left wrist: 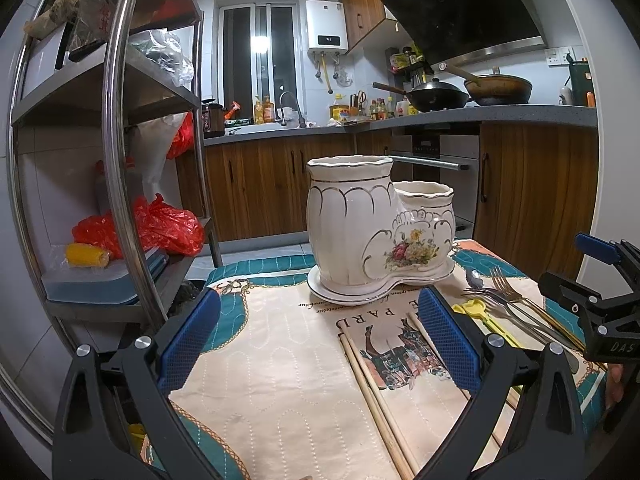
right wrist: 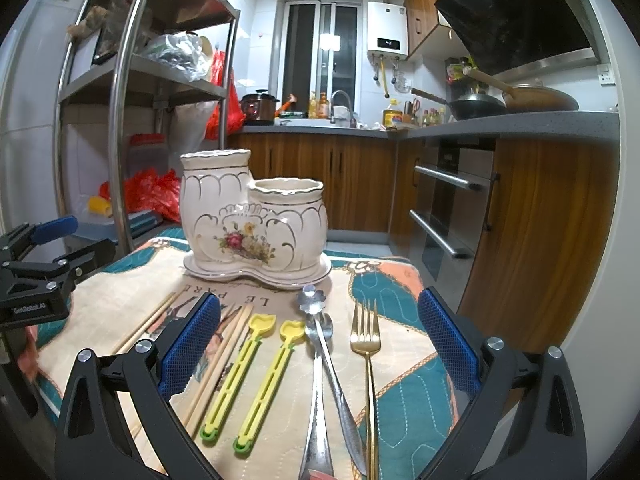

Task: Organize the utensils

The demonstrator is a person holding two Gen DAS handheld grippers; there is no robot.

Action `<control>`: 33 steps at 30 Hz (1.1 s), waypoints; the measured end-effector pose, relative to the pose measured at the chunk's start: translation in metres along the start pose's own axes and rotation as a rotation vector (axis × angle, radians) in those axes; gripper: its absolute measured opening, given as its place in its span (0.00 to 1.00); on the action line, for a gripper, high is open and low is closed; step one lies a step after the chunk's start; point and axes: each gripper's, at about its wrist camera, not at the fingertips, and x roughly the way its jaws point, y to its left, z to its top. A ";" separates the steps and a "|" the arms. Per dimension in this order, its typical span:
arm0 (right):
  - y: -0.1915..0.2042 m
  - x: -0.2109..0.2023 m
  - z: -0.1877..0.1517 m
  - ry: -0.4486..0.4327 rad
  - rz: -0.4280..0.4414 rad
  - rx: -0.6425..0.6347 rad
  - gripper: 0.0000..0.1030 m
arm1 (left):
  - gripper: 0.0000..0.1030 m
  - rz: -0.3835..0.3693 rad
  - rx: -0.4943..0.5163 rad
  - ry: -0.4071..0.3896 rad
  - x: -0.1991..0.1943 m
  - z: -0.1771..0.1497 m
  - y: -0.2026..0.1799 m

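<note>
A white ceramic two-cup utensil holder (left wrist: 376, 232) (right wrist: 252, 220) with a flower print stands at the far end of a quilted mat (left wrist: 272, 360) (right wrist: 404, 380). Both cups look empty. My left gripper (left wrist: 320, 340) is open and empty above a pair of wooden chopsticks (left wrist: 372, 396). My right gripper (right wrist: 320, 340) is open and empty above two yellow clips (right wrist: 248, 372), a silver fork (right wrist: 318, 380), a flower-ended silver spoon (right wrist: 332, 364) and a gold fork (right wrist: 368, 364). More chopsticks (right wrist: 218, 368) lie left of the clips. The cutlery (left wrist: 516, 308) also shows in the left view.
A steel shelf rack (left wrist: 120, 160) (right wrist: 120, 128) with red bags stands left of the mat. Wooden cabinets, an oven (right wrist: 448, 208) and a counter with woks (left wrist: 440, 96) lie behind and to the right. Each gripper shows at the edge of the other's view.
</note>
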 end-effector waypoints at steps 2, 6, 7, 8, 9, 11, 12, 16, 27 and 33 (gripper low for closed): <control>0.000 0.000 0.000 -0.001 -0.001 0.000 0.95 | 0.95 0.002 0.000 -0.003 0.000 0.000 0.000; 0.000 0.000 0.000 0.002 -0.001 -0.001 0.95 | 0.95 0.000 -0.002 -0.002 0.000 0.000 0.000; 0.001 0.000 0.000 0.001 -0.001 -0.002 0.95 | 0.95 0.001 -0.001 -0.002 -0.001 -0.001 0.000; 0.000 0.000 0.000 0.001 -0.002 -0.002 0.95 | 0.95 0.001 0.000 -0.001 -0.001 -0.001 0.000; 0.001 0.001 0.000 0.001 0.000 -0.001 0.95 | 0.95 0.001 0.000 0.000 0.000 -0.001 -0.001; 0.001 0.001 -0.001 0.002 -0.001 -0.001 0.95 | 0.95 0.001 -0.001 -0.002 -0.001 -0.001 -0.001; 0.001 0.001 -0.001 0.002 -0.001 -0.001 0.95 | 0.95 0.000 -0.001 0.000 0.000 0.000 0.000; 0.001 0.001 -0.001 0.003 -0.001 -0.002 0.95 | 0.95 0.001 -0.003 0.005 0.001 -0.001 -0.001; 0.001 0.001 -0.001 0.004 -0.001 -0.004 0.95 | 0.95 0.000 -0.005 0.007 0.000 -0.001 -0.001; 0.001 0.001 -0.002 0.004 -0.002 -0.004 0.95 | 0.95 0.001 -0.004 0.006 0.000 -0.001 -0.001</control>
